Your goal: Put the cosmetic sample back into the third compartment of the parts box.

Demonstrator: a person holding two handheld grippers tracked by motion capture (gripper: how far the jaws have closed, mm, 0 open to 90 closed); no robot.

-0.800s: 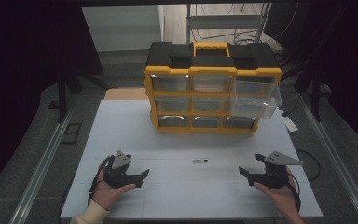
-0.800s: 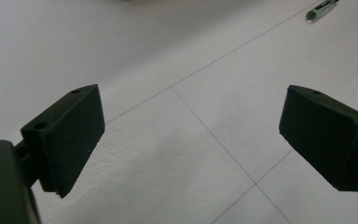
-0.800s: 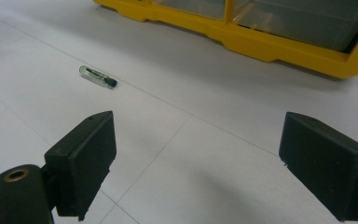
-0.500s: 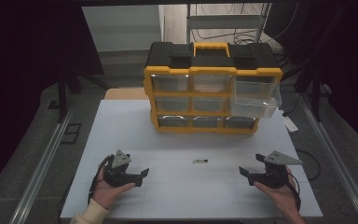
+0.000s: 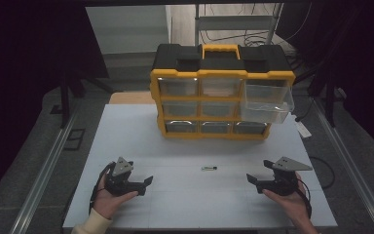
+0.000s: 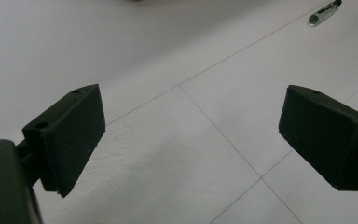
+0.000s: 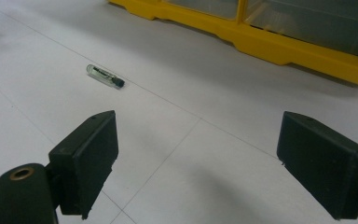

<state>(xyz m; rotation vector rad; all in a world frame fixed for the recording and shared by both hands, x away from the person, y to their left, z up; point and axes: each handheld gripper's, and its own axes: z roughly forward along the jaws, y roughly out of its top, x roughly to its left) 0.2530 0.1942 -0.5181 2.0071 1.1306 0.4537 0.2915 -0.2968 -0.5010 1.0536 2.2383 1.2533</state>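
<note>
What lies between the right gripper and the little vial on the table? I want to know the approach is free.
Nothing: in the right gripper view, bare white table runs from the open right gripper to the vial.

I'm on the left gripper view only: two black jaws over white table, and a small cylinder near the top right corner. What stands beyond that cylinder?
Observer: In the high view, a yellow and black drawer cabinet stands at the far side of the table.
Operator: Any drawer out?
Observer: Yes, a clear drawer on its right side is pulled out; the others sit flush.
Operator: Where is the other gripper?
Observer: The right gripper rests low at the table's near right, jaws wide apart with nothing between them, pointing toward the small cylinder.
Operator: And mine?
Observer: The left gripper mirrors it at the near left, open too.
</note>
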